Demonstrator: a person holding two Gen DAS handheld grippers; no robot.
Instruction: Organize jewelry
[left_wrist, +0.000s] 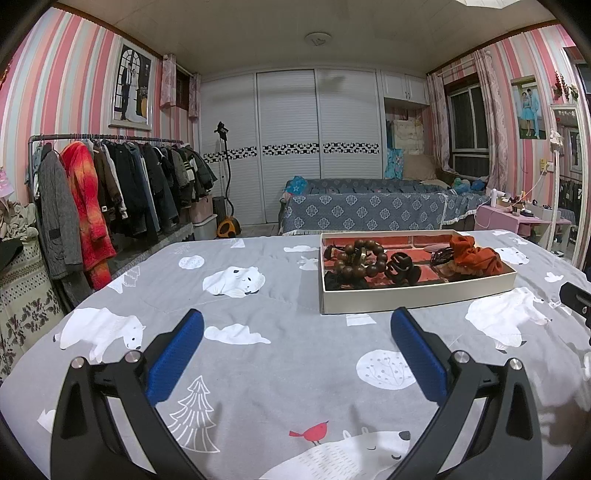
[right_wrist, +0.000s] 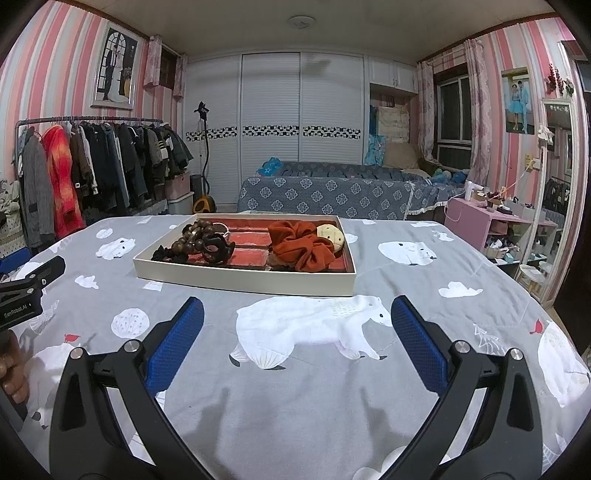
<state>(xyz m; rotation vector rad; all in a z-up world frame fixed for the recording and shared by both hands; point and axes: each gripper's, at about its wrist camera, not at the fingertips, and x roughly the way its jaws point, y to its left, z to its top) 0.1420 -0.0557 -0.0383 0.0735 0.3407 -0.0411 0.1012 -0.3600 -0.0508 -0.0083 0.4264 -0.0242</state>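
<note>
While both grippers hovered with jaws apart, left gripper (left_wrist: 297, 325) empty; right gripper (right_wrist: 297, 314) empty; tray (right_wrist: 236, 282) at twelve o'clock held scrunchie (right_wrist: 301, 245)

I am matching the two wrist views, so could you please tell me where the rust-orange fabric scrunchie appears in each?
Left wrist: rust-orange fabric scrunchie, right end of the shallow white tray, upper right.
Right wrist: scrunchie, right of centre in the tray, upper middle.
Shared landmark: brown wooden bead bracelet.

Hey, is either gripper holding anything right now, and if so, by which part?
Nothing is held. The left gripper and the right gripper are both open over the bedspread, short of the tray.
</note>
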